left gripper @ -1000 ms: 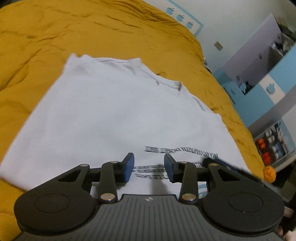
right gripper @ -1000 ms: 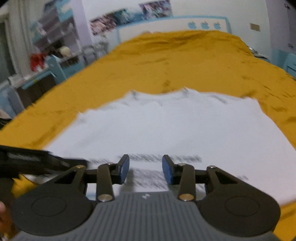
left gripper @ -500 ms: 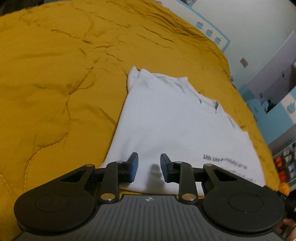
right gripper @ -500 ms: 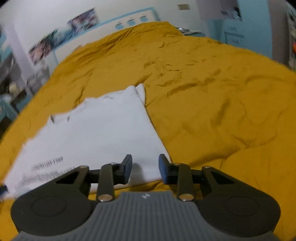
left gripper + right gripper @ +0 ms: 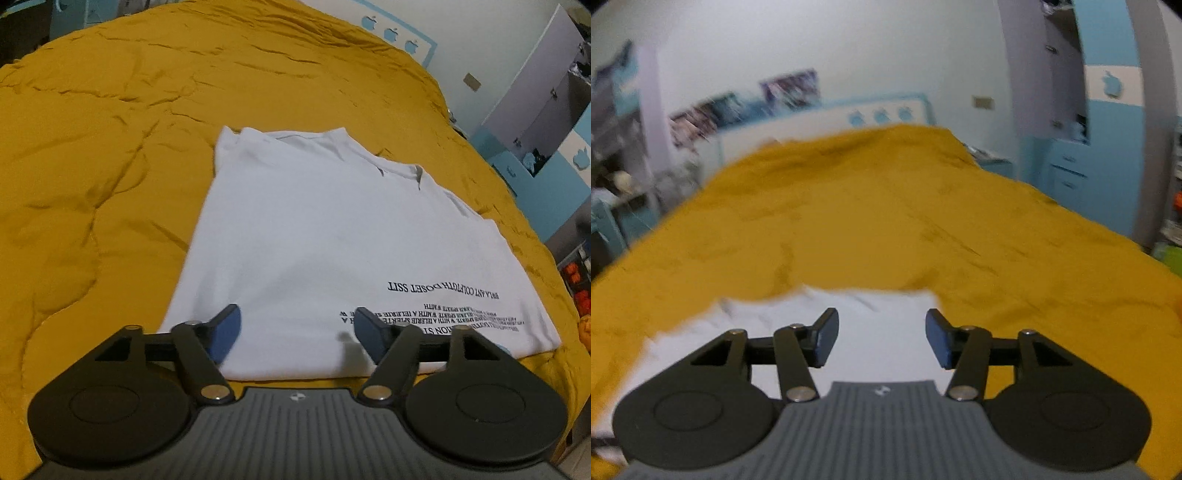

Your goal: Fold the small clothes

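Observation:
A white T-shirt (image 5: 332, 236) with black printed text lies flat on the mustard-yellow bedspread (image 5: 110, 129), sleeves folded in, collar at the far end. My left gripper (image 5: 297, 330) hovers over the shirt's near hem, its jaws opening wide, nothing between the blue pads (image 5: 225, 330). In the right wrist view, which is blurred, the shirt (image 5: 875, 325) shows low in the picture. My right gripper (image 5: 882, 338) is lifted above it, jaws opening, with nothing between them.
The bedspread (image 5: 886, 221) stretches far beyond the shirt on all sides. A white headboard with blue apple marks (image 5: 879, 116) stands at the far end. Blue and white cabinets (image 5: 1108, 129) line the right side; shelves (image 5: 613, 166) stand at the left.
Both grippers opened wider. The left one shifted right along the near hem, now over the printed text. The right gripper rose and tilted up, so the shirt dropped low in its view.

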Tool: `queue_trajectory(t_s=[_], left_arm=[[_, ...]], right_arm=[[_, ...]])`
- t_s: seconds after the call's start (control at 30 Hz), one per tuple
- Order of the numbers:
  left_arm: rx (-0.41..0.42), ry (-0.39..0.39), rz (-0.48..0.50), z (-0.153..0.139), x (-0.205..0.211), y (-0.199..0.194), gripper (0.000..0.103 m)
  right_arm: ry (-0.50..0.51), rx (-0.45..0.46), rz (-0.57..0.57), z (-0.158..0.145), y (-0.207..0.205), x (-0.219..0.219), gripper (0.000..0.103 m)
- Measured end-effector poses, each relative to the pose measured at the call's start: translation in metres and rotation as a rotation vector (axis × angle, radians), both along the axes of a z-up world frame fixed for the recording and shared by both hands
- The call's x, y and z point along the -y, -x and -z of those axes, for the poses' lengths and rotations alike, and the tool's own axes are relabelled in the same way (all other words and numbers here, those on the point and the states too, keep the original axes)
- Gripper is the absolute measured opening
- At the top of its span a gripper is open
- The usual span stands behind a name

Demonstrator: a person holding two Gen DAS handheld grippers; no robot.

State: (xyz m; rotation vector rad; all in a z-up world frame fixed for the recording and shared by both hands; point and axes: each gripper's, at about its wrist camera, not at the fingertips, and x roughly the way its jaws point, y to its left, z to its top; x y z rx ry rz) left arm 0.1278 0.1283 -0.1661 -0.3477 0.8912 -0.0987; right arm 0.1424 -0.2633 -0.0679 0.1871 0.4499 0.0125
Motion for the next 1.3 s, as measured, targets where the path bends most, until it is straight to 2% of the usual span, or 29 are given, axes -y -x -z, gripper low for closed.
queue_trajectory(t_s=[0.13,0.23,0.37,0.67,0.87,1.1,1.2,1.3], left_arm=[[-0.008,-0.027,0.003,-0.001,0.006,-0.002,0.087],[-0.003,-0.034,0.001,-0.001,0.008,-0.001,0.088],[0.004,-0.014,-0.009,0.002,0.006,0.000,0.090],[0.004,0.021,0.007,0.005,-0.001,-0.003,0.094],[-0.003,0.018,0.023,0.005,0.000,-0.007,0.095],[0.003,0.057,0.020,0.008,-0.006,-0.007,0.095],[0.009,0.076,0.011,0.010,-0.008,-0.007,0.095],[0.006,0.086,0.004,0.009,-0.009,-0.008,0.095]], right_arm=[[-0.084,-0.051,-0.076,-0.004,-0.039,-0.037,0.049],[-0.093,-0.088,-0.123,0.004,-0.062,-0.061,0.049],[-0.233,-0.158,-0.223,0.027,-0.098,-0.084,0.049],[-0.339,-0.275,-0.217,0.084,-0.175,-0.116,0.049],[-0.318,-0.319,-0.240,0.106,-0.238,-0.140,0.050],[-0.268,-0.373,-0.167,0.134,-0.287,-0.159,0.052],[-0.294,-0.394,-0.163,0.139,-0.288,-0.156,0.052],[-0.282,-0.403,-0.180,0.136,-0.271,-0.152,0.052]])
